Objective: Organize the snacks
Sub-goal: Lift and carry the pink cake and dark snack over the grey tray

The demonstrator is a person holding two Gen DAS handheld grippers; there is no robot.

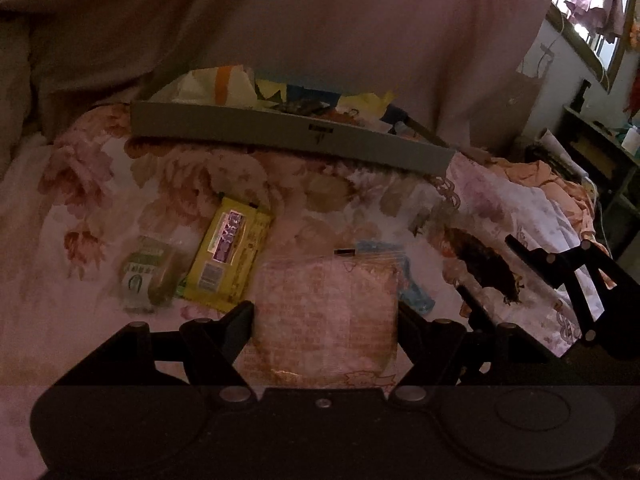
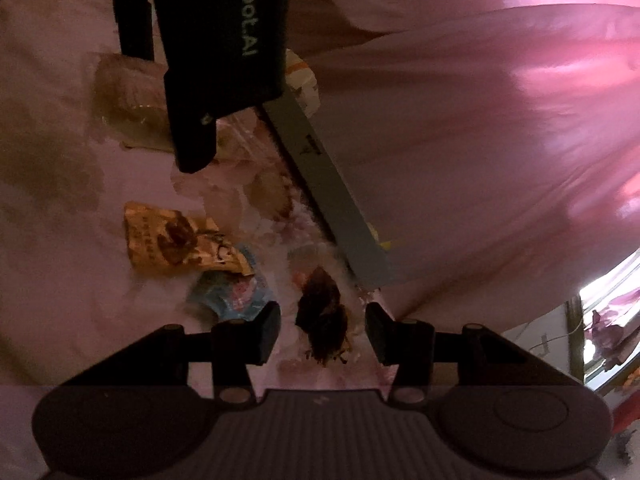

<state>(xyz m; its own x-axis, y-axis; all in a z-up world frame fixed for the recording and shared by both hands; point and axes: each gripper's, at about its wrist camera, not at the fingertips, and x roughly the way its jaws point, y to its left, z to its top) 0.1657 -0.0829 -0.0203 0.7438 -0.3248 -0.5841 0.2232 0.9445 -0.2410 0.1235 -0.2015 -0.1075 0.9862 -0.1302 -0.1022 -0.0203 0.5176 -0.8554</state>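
My left gripper is shut on a pale pink snack packet, which fills the gap between both fingers just above the floral bedsheet. My right gripper straddles a clear-wrapped dark snack lying on the sheet; it seems to be shut on it, the wrapper's edges reaching the pads. That gripper and the dark snack also show at the right of the left wrist view. A long grey tray holding several snack packets stands at the back. The left gripper's black body hangs at the top of the right wrist view.
A yellow packet and a green one lie left of my left gripper. A blue packet and an orange-brown packet lie left of my right gripper. Pink fabric rises behind the tray. A shelf stands far right.
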